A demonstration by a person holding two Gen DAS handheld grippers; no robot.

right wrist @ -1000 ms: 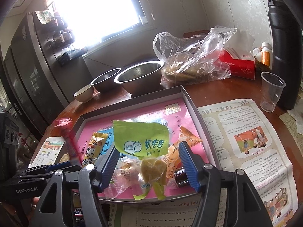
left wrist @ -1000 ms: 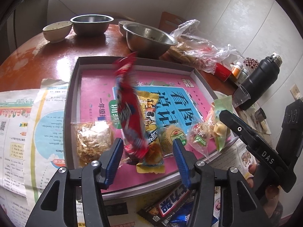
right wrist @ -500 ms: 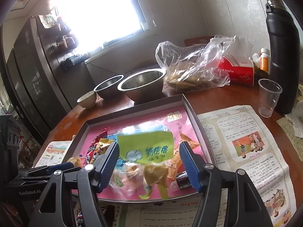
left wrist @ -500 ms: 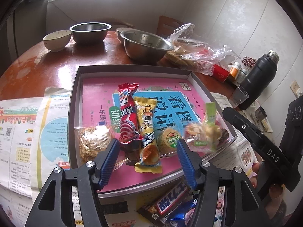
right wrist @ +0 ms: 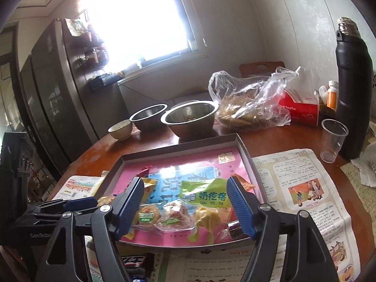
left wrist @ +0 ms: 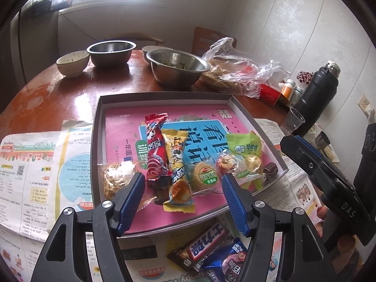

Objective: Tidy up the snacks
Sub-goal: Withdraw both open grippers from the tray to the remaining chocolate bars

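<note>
Hovering open and empty, two hand-held grippers [left wrist: 183, 191] [right wrist: 186, 203] face one tray [left wrist: 164, 98], three bowls [left wrist: 111, 52].

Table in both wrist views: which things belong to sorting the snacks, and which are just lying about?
Job:
grey tray
red snack bar
yellow snack bar
green milk-candy packet
chocolate bar, still outside the tray

Lying about:
steel bowls
small ceramic bowl
plastic bag
black flask
plastic cup
</note>
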